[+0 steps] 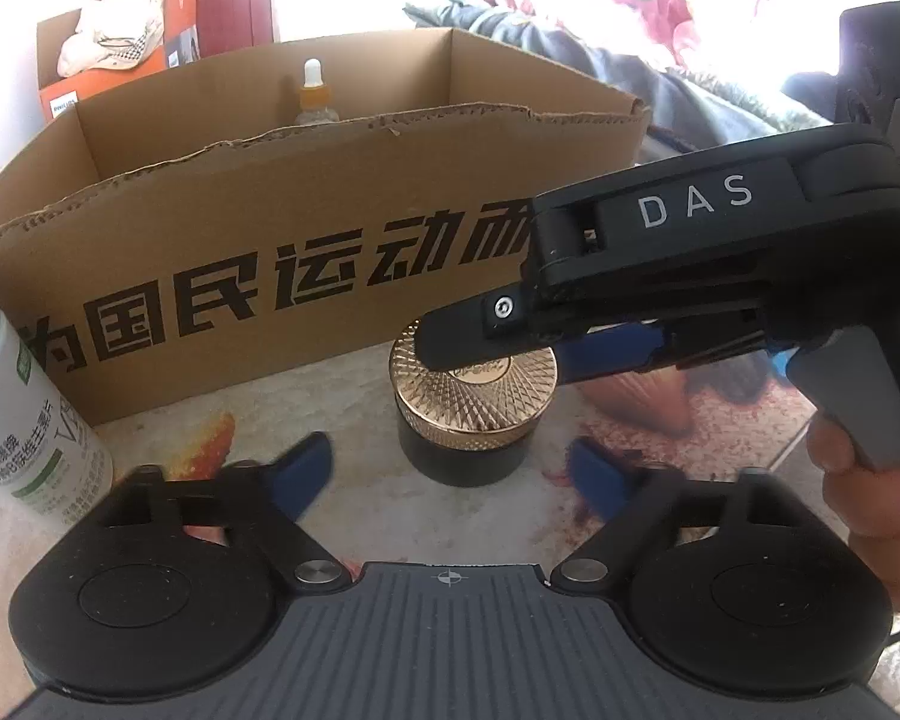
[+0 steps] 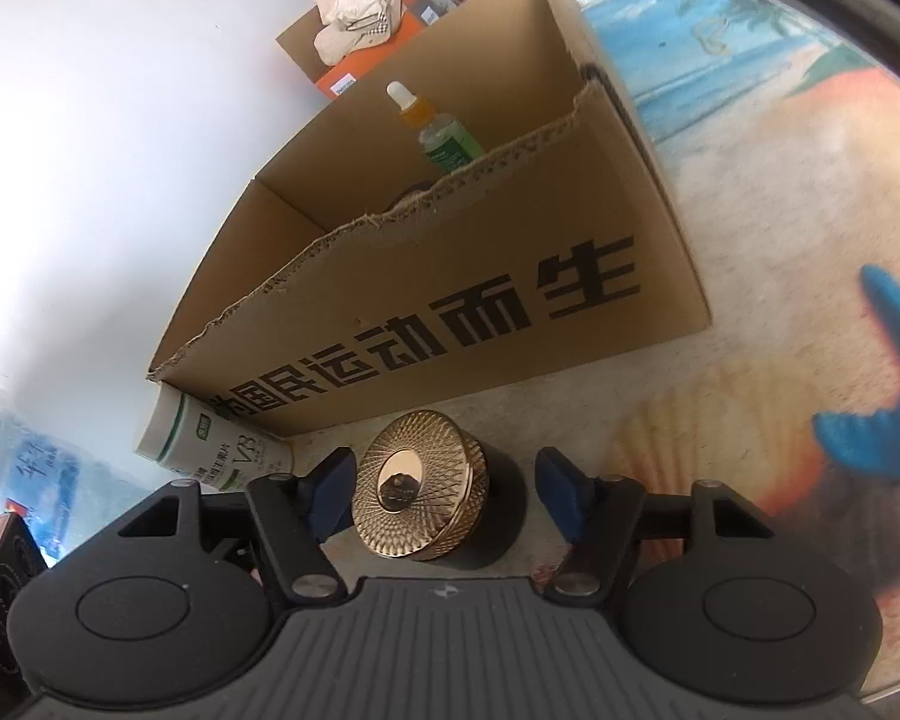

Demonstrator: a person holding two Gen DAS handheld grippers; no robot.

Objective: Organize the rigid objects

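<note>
Right gripper (image 2: 441, 495) straddles the gold-lidded jar (image 2: 423, 495), jaws apart, neither pad clamping it yet. Jar stands upright at 12 o'clock from the nearer right hand; cardboard box (image 2: 450, 276) lies beyond, also 12 o'clock.

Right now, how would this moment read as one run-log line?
right gripper: open, straddling gold-lidded jar | left gripper: open, empty | cardboard box: holds dropper bottle

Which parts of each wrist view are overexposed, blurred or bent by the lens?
Left wrist view: the background behind the cardboard box is blown out white; the box's edges bow outward from fisheye distortion; the left gripper finger tips are blurred. Right wrist view: the wall at left is washed out; the gold-lidded jar is sharp, its lid showing bright reflections.
</note>
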